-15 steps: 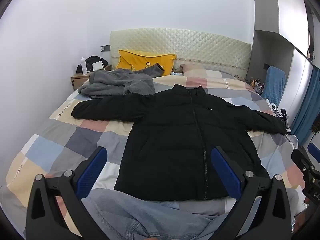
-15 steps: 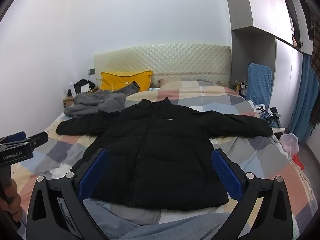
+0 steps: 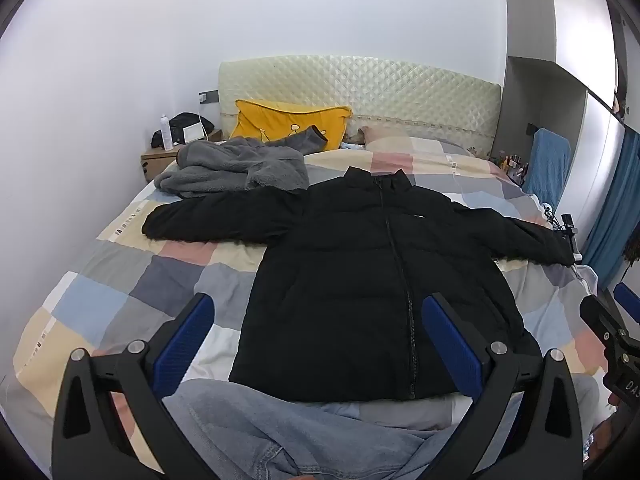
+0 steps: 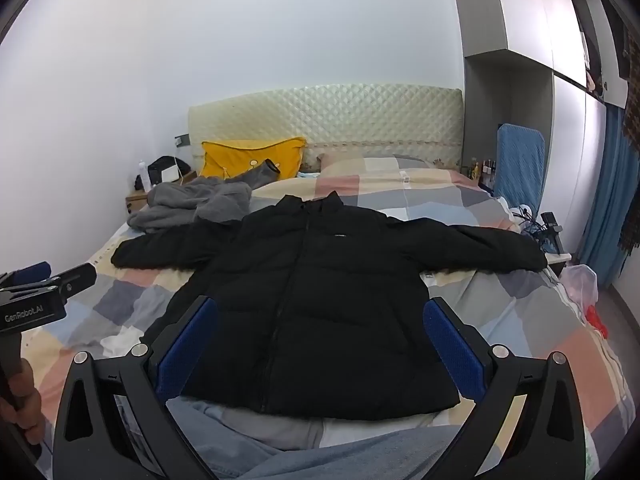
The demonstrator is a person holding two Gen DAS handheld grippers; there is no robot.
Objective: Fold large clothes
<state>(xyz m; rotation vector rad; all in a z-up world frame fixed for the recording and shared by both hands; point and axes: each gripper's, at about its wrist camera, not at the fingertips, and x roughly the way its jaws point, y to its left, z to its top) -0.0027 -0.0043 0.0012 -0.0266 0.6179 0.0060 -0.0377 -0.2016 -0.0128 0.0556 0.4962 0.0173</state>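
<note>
Left gripper (image 3: pixel 316 344) and right gripper (image 4: pixel 320 346): jaws fully apart, nothing between them, held above the near hem, apparently staged for a first grasp. The black jacket (image 3: pixel 380 280) lies flat at 12 o'clock on the bed (image 3: pixel 120 300), zipped, sleeves spread toward 9 and 3 o'clock.

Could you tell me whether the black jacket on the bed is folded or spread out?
Spread out: the black jacket lies flat, both sleeves stretched sideways.

"GenRobot.AI" stands printed on the left gripper (image 4: pixel 60 284) body.
</note>
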